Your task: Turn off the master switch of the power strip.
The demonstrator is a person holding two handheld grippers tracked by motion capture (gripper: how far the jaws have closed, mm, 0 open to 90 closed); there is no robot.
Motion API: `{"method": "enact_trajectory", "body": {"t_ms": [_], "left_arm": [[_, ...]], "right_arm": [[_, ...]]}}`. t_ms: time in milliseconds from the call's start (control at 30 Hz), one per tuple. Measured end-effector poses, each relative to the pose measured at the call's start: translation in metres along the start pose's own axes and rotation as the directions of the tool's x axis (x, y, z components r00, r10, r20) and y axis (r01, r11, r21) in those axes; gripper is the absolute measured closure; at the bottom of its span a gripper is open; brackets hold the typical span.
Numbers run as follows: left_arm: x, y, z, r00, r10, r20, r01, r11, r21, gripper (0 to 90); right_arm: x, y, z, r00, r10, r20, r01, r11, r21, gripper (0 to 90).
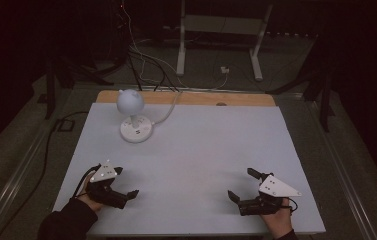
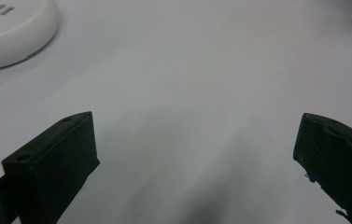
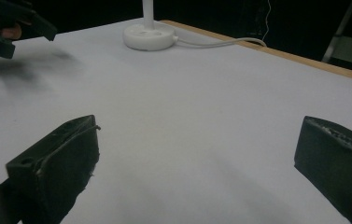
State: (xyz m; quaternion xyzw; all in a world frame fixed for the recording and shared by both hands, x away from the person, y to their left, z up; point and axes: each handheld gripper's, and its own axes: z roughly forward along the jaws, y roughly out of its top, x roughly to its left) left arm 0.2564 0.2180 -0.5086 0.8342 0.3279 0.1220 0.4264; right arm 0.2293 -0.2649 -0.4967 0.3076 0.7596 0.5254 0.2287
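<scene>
Both the left gripper [image 1: 127, 182] and right gripper [image 1: 241, 184] hover spread-jawed and empty, well apart from the small white lamp [image 1: 132, 114], which looks light, rigid, top-heavy; best grasped by its thin stem.

Lamp base [image 2: 10, 32] cropped at edge

bench [image 1: 201, 150]: white sheet on top, wooden edge bared along the far side.
lamp [image 1: 133, 117]: white, round base and globe head, far-left part of the bench; its cord runs off over the far edge.
left tongs [image 1: 126, 182]: near-left corner, held in a hand with a dark sleeve, jaws spread apart with nothing between them.
right tongs [image 1: 242, 184]: near-right corner, hand-held, jaws spread apart with nothing between them.
floor beyond: cables and a white metal frame.
</scene>
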Motion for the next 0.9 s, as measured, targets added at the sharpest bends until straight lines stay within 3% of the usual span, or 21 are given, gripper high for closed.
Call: {"method": "enact_trajectory", "body": {"t_ms": [133, 233, 400, 900], "left_arm": [[0.002, -0.010, -0.005, 0.9994, 0.015, -0.031, -0.016, 0.9997, -0.020, 0.3], [0.004, -0.015, -0.005, 0.9994, 0.019, -0.028, -0.020, 0.9996, -0.020, 0.3], [0.006, -0.014, -0.006, 0.9999, 0.011, -0.008, -0.011, 0.9984, -0.055, 0.3], [0.004, -0.012, -0.005, 0.9992, 0.030, 0.026, -0.028, 0.9961, -0.083, 0.3]], "right_arm": [[0.000, 0.000, 0.000, 1.0000, -0.001, -0.002, 0.001, 1.000, 0.003, 0.0], [0.000, -0.001, 0.001, 1.0000, 0.000, -0.003, 0.000, 1.000, 0.008, 0.0], [0.000, -0.001, 0.002, 1.0000, -0.002, -0.009, 0.002, 1.000, 0.012, 0.0], [0.000, -0.001, 0.003, 0.9999, -0.006, -0.015, 0.007, 1.000, 0.018, 0.0]]}}
